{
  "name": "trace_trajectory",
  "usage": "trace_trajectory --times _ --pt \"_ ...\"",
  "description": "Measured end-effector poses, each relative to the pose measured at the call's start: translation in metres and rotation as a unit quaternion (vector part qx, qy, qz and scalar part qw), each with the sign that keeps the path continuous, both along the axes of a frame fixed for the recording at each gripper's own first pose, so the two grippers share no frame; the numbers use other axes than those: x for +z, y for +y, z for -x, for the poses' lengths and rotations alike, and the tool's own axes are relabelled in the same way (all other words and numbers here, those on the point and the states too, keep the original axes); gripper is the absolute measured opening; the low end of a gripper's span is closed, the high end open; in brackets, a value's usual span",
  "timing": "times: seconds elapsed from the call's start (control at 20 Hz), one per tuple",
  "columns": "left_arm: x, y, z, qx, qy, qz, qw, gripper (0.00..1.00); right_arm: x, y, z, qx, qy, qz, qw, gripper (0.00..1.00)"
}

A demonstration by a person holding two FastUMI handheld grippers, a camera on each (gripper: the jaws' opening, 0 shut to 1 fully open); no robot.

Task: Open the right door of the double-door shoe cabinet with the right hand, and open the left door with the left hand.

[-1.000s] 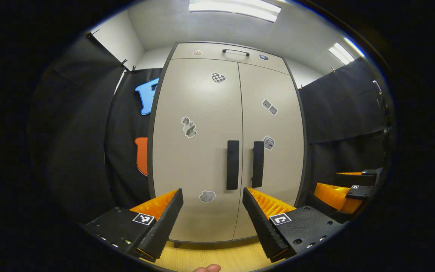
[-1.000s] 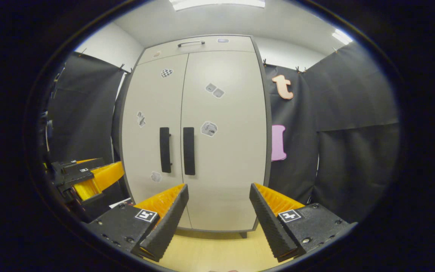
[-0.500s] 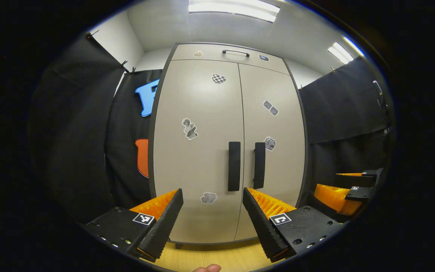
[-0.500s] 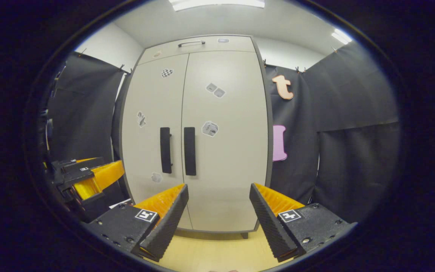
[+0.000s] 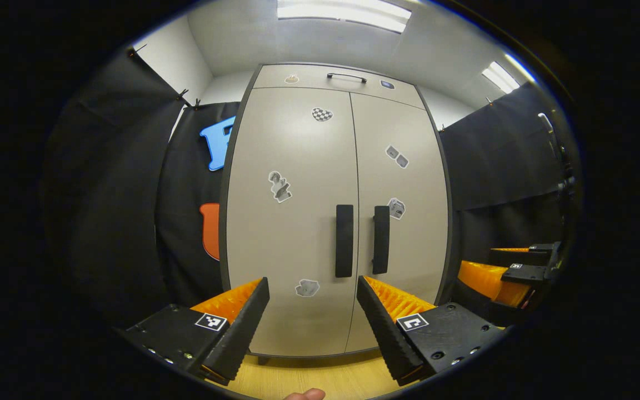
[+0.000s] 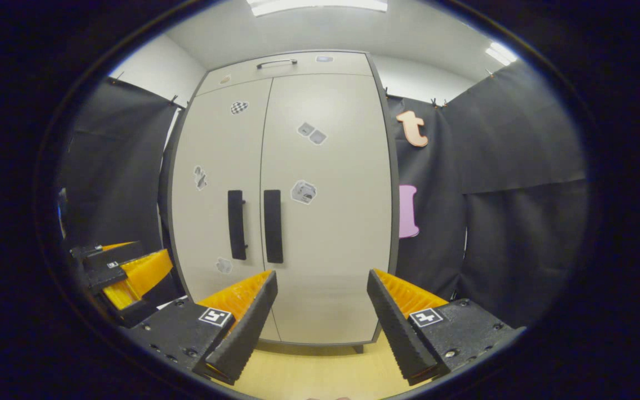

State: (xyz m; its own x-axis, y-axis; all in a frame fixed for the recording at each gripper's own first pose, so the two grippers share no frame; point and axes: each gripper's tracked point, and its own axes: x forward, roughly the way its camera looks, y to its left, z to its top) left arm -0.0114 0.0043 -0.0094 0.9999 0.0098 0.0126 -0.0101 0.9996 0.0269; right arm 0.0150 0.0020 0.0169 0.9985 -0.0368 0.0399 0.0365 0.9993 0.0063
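Barely shifted — right tool (image 6: 321,311) edged rightward, jaws apart like left tool (image 5: 313,311); both doors (image 6: 328,183) remain shut, handles (image 6: 273,226) ungrasped.

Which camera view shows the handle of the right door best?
The right gripper view: the right door handle faces that camera nearly flat, a full black bar beside the left door handle. In the left gripper view the same handle appears narrower, seen partly from its side.

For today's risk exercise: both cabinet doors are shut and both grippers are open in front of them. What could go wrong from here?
1. The right door handle and left door handle sit side by side, so the right gripper might catch the wrong one.
2. The left gripper could crowd it at the handles.
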Motion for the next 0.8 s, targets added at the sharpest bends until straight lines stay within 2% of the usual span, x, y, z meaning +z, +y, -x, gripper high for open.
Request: trace_trajectory --times 0.25,0.45,0.6,0.8 --pt "-0.021 -0.001 0.025 -0.006 0.023 0.006 1.0 0.95 0.02 0.02 -0.043 0.017 -0.01 0.003 1.0 1.0" --pt "-0.035 0.013 0.042 0.013 0.04 -0.004 0.999 0.95 0.032 0.038 -0.091 0.029 -0.008 0.003 1.0 1.0" --pt "-0.04 0.019 0.052 0.02 0.048 0.011 0.999 0.95 0.03 0.044 -0.125 0.022 0.004 0.011 1.0 1.0" --pt "-0.04 0.026 0.06 0.027 0.049 0.012 0.998 0.95 0.02 0.06 -0.157 0.033 0.028 -0.003 0.999 1.0"
